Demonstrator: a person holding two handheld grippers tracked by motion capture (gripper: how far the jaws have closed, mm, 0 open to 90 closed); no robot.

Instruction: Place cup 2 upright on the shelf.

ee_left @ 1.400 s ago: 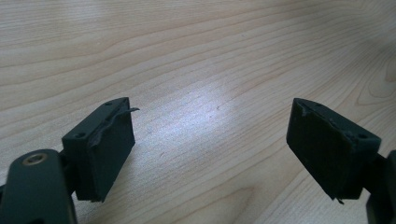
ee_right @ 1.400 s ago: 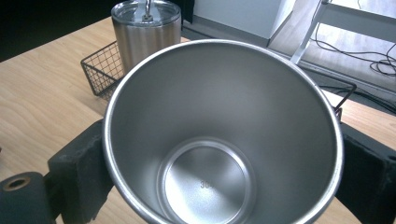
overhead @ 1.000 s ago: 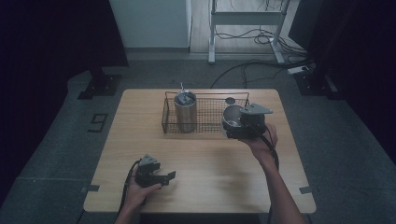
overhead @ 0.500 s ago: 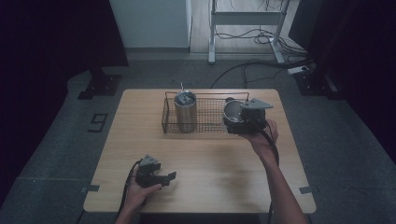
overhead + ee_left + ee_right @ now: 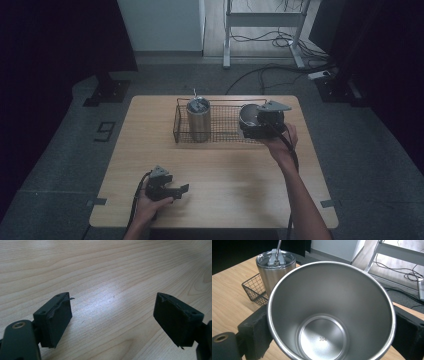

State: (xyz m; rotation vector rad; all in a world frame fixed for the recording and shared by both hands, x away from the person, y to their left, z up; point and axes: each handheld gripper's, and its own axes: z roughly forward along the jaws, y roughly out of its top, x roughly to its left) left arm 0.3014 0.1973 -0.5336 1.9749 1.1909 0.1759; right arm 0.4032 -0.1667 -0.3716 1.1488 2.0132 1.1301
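My right gripper (image 5: 256, 125) is shut on an empty steel cup (image 5: 247, 117), which it holds above the right end of a wire basket (image 5: 222, 136). In the right gripper view the cup (image 5: 332, 302) opens toward the camera, and its bare inside shows between the two black jaws of the right gripper (image 5: 329, 325). A lidded steel tumbler (image 5: 198, 119) with a straw stands upright in the basket's left part, also seen as the tumbler (image 5: 275, 265) beyond the cup. My left gripper (image 5: 176, 190) rests near the table's front edge, open. Bare wood shows between the jaws of the left gripper (image 5: 112, 315).
The wooden table (image 5: 220, 170) has bare room across its middle and front right. The basket sits at the table's far side. Cables (image 5: 280, 40) and a metal frame's legs (image 5: 227, 60) are on the floor beyond the table.
My right gripper has carried the cup slightly farther back over the basket's right end. The left gripper has not moved.
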